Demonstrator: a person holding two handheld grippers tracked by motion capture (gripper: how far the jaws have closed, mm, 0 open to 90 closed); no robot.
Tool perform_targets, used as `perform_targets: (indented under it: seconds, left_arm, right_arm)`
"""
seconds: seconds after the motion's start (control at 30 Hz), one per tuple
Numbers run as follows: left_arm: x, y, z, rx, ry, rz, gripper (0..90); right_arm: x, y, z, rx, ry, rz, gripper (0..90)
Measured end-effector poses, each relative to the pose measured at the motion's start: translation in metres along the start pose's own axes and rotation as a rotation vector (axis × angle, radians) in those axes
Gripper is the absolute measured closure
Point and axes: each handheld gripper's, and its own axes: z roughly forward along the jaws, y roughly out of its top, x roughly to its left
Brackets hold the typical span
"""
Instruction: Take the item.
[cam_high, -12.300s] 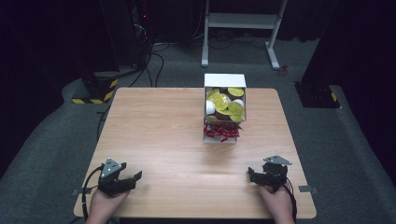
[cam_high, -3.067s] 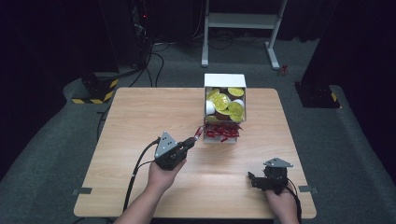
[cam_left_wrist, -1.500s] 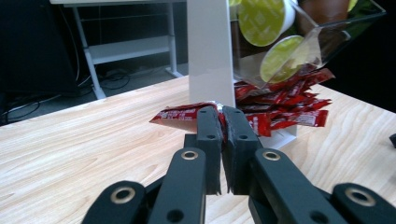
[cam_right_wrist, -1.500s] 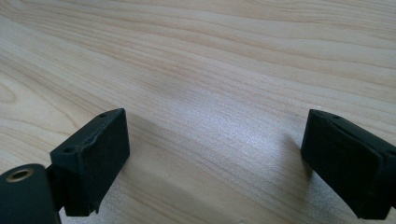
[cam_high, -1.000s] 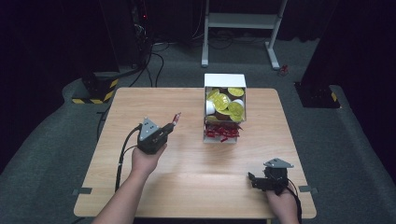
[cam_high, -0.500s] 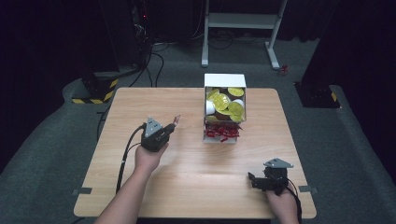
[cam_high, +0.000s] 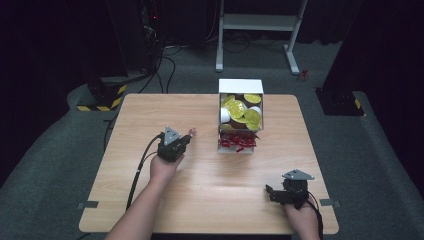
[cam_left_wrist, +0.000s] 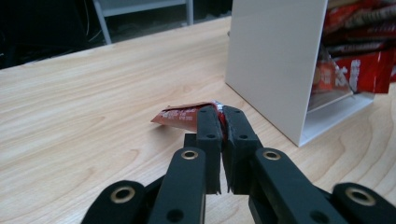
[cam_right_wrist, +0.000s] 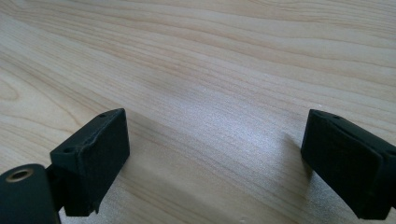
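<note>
We've got the left gripper (cam_left_wrist: 219, 122) pinching a red sachet (cam_left_wrist: 180, 114) by one corner only, so it may slip free.

Packet (cam_left_wrist: 187, 113): red-orange, faint pale print. Box (cam_left_wrist: 273, 60): plain white; red packets (cam_high: 238, 141) at its bottom, gold-yellow lids (cam_high: 243, 111) above. Table (cam_high: 210, 195): pale wood, wavy grain. Grippers (cam_left_wrist: 219, 122) (cam_right_wrist: 215, 163): matt black, brass-ringed holes. Floor (cam_high: 60, 165): dark grey; yellow-black hazard stripes (cam_high: 100, 102).
</note>
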Motion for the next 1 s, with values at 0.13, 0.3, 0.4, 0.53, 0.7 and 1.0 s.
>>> perform_targets:
  seconds: [0.13, 0.3, 0.4, 0.53, 0.7, 1.0]
  left_arm:
    - [-0.003, -0.003, 0.004, 0.018, -0.003, -0.005, 85.9]
    - [-0.007, -0.006, 0.010, 0.040, -0.004, 0.003, 85.6]
    - [-0.009, -0.008, 0.013, 0.063, -0.005, 0.005, 85.3]
    - [-0.008, -0.013, 0.020, 0.112, -0.023, -0.007, 84.4]
    - [-0.005, -0.022, 0.028, 0.181, -0.042, -0.012, 83.0]
    - [-0.002, -0.030, 0.033, 0.246, -0.038, -0.030, 81.1]
  right_arm:
    - [0.000, 0.000, 0.000, 0.000, 0.002, -0.001, 8.0]
    - [0.000, 0.000, 0.000, 0.000, 0.002, -0.002, 7.9]
    - [0.000, 0.000, 0.000, 0.000, 0.003, -0.002, 7.9]
    - [0.000, 0.000, 0.000, 0.000, 0.002, -0.004, 7.9]
    - [0.001, 0.000, -0.001, 0.001, 0.003, 0.001, 7.9]
    - [0.001, -0.001, -0.001, 0.001, 0.002, -0.002, 8.0]
